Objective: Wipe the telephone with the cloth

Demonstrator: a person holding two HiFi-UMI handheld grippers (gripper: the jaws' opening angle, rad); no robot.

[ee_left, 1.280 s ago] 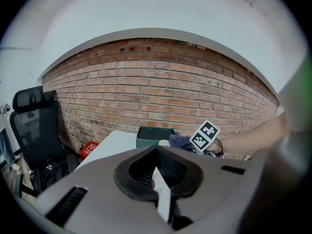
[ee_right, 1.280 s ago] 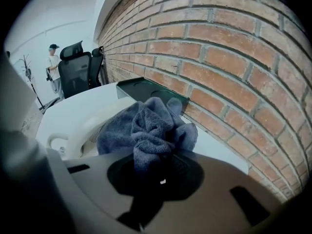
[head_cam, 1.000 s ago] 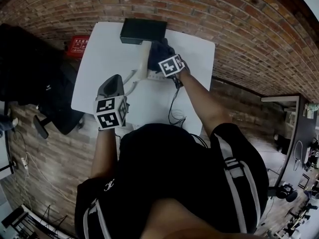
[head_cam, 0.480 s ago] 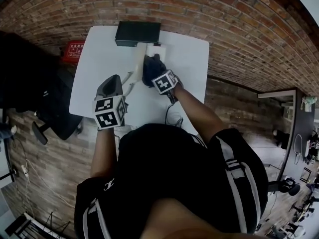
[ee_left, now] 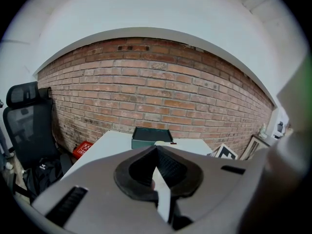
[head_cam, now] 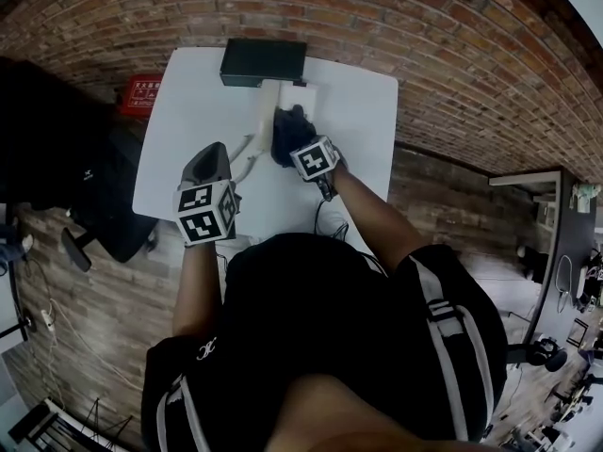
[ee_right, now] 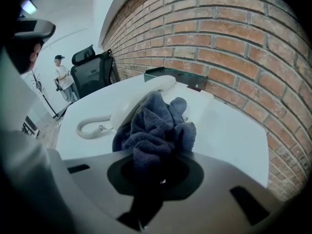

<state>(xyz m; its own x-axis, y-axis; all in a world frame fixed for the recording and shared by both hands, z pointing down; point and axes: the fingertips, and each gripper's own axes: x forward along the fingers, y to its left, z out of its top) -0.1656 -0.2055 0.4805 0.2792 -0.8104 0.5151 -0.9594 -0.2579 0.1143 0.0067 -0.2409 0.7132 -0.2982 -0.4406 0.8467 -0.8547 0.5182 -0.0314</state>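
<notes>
A white telephone (head_cam: 300, 95) lies on the white table (head_cam: 188, 111), with its handset (head_cam: 266, 111) along the left side and a coiled cord (head_cam: 243, 158) trailing toward me. My right gripper (head_cam: 297, 145) is shut on a dark blue cloth (head_cam: 286, 128), which rests bunched on the phone. In the right gripper view the cloth (ee_right: 156, 126) hangs from the right gripper (ee_right: 156, 172) against the handset (ee_right: 144, 99), next to the cord (ee_right: 90, 128). My left gripper (head_cam: 214, 151) hovers over the table's left part, shut with nothing in it. The left gripper (ee_left: 158, 179) points toward the wall.
A dark box (head_cam: 264, 62) sits at the table's far edge against the brick wall, close behind the phone. A black office chair (head_cam: 85, 177) stands left of the table, near a red sign (head_cam: 139, 92). A person (ee_right: 61, 77) stands far off beyond the chair.
My right gripper has dragged the cloth across the phone toward me, away from the dark box. The left gripper has stayed where it was.
</notes>
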